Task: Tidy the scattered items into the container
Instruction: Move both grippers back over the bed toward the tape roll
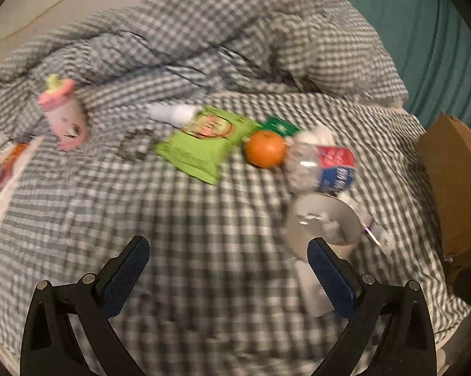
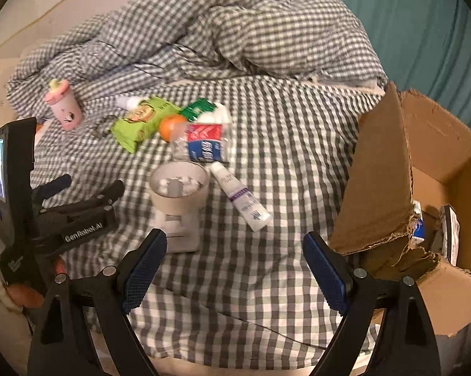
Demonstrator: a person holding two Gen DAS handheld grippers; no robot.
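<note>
- Right gripper (image 2: 235,266) has its jaws spread wide with nothing between them; it hangs over the checked bed cover (image 2: 267,282), with the cardboard box (image 2: 379,169) just beside its right finger. My read: it sits by the box so drops are short.
- Left gripper (image 1: 227,274) is also wide apart and empty, over bare bedding, with the white cup-shaped device (image 1: 325,219) just beyond its right finger. Probably lining up for that one, since it's nearest.
- Scattered items lie clustered mid-bed: 1 white device on its base, 1 tube (image 2: 241,200) beside it, 1 crushed water bottle (image 2: 204,145), 1 orange (image 2: 169,127) touching the bottle, 1 green snack pack (image 2: 141,122), 1 green-and-white packet (image 2: 201,108), 1 small white bottle (image 1: 172,112), 1 pink cup (image 2: 64,106) well apart at the left.
- Box is open at the bed's right edge with some items inside; too hidden to count.
</note>
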